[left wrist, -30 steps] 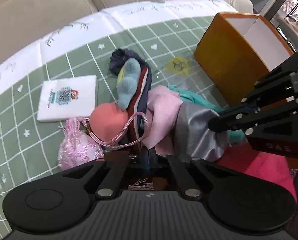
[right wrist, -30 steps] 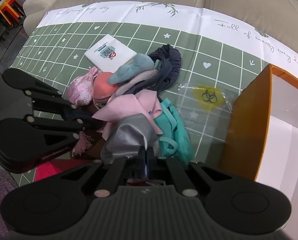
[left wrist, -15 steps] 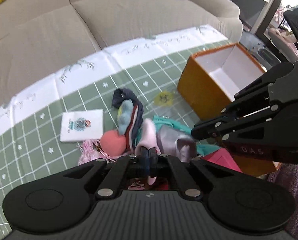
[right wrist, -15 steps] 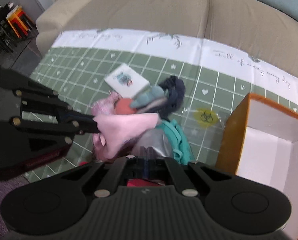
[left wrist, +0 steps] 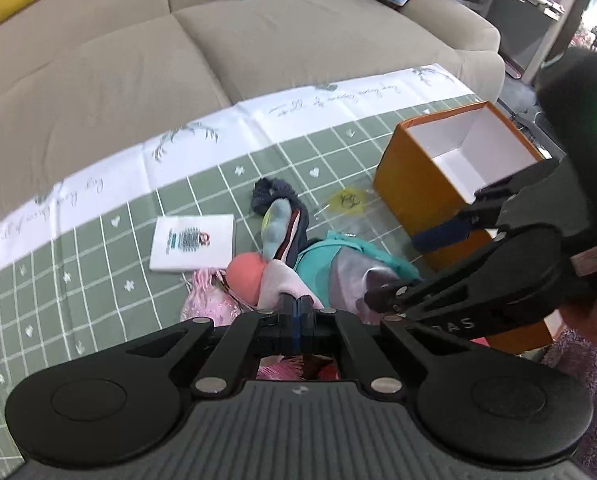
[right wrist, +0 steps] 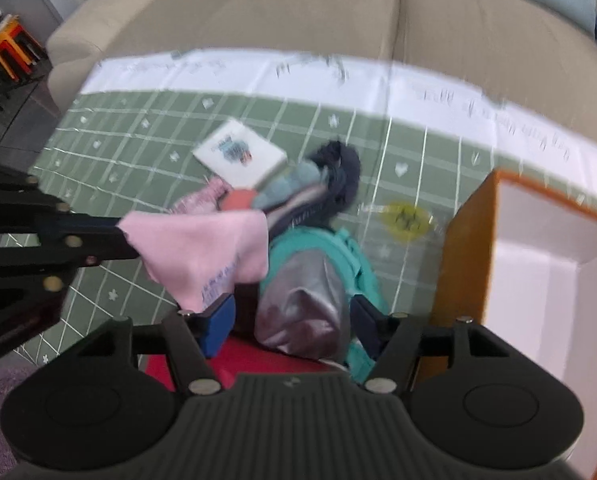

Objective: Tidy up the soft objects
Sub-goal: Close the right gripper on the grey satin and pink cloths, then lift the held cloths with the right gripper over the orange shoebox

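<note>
My left gripper [left wrist: 296,306] is shut on a pale pink cloth [left wrist: 286,280], which hangs raised above the pile; the cloth also shows in the right wrist view [right wrist: 202,252]. My right gripper [right wrist: 294,320] is open, its jaws wide on either side of a silver-grey cloth [right wrist: 306,308] that lies on a teal garment [right wrist: 358,264]. In the left wrist view the right gripper [left wrist: 414,264] shows open over the grey cloth [left wrist: 350,276]. The pile also holds a coral ball [left wrist: 246,272], a blue-grey plush [left wrist: 276,226] and dark navy fabric [left wrist: 274,194].
An open orange box [left wrist: 422,196] with white inside stands to the right on the green checked tablecloth [left wrist: 98,260]. A white packet [left wrist: 194,242], a pink lace pouch [left wrist: 206,304] and a yellow sticker bag [left wrist: 348,200] lie nearby. A beige sofa [left wrist: 218,52] is behind.
Both grippers have risen away from the pile. The left lifted the pink cloth. The right gripper has opened and let go of the grey cloth.
</note>
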`<action>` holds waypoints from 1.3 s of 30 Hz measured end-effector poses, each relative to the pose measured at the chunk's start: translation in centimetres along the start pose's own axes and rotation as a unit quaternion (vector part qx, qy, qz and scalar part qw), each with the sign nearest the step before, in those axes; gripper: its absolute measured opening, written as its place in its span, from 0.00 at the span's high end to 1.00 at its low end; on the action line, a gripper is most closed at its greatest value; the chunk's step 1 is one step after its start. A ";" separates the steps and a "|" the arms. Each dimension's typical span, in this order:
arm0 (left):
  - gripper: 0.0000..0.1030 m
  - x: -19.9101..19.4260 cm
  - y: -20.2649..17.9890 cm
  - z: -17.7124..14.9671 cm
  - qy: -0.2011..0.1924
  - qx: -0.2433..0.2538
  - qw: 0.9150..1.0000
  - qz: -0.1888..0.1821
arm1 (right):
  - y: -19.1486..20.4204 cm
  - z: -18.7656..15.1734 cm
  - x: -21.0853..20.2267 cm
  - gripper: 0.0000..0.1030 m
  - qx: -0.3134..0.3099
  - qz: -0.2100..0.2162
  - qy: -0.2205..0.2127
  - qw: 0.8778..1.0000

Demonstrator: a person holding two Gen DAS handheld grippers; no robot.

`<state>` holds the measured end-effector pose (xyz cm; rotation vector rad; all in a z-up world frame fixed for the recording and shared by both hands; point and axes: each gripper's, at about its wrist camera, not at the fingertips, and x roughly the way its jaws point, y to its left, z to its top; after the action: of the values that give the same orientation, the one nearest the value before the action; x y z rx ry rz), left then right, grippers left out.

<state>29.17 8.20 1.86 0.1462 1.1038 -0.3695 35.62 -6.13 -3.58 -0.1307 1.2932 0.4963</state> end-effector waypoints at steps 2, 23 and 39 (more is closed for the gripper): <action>1.00 0.9 0.5 -0.2 0.005 -0.009 1.000 -0.006 | -0.3 0.1 1.7 0.41 0.006 -0.001 0.016 1.000; 1.00 2.1 1.4 0.1 0.004 -0.019 1.000 -0.023 | -0.4 1.4 0.3 1.00 -0.006 0.018 -0.022 1.000; 1.00 -9.4 -2.8 1.2 -0.098 0.006 0.995 0.008 | 1.7 0.3 -12.6 1.00 -0.017 0.008 -0.127 0.992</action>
<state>25.46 7.28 10.94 0.1273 0.9071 -0.3686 32.82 -8.02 8.72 -0.0824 1.0379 0.5316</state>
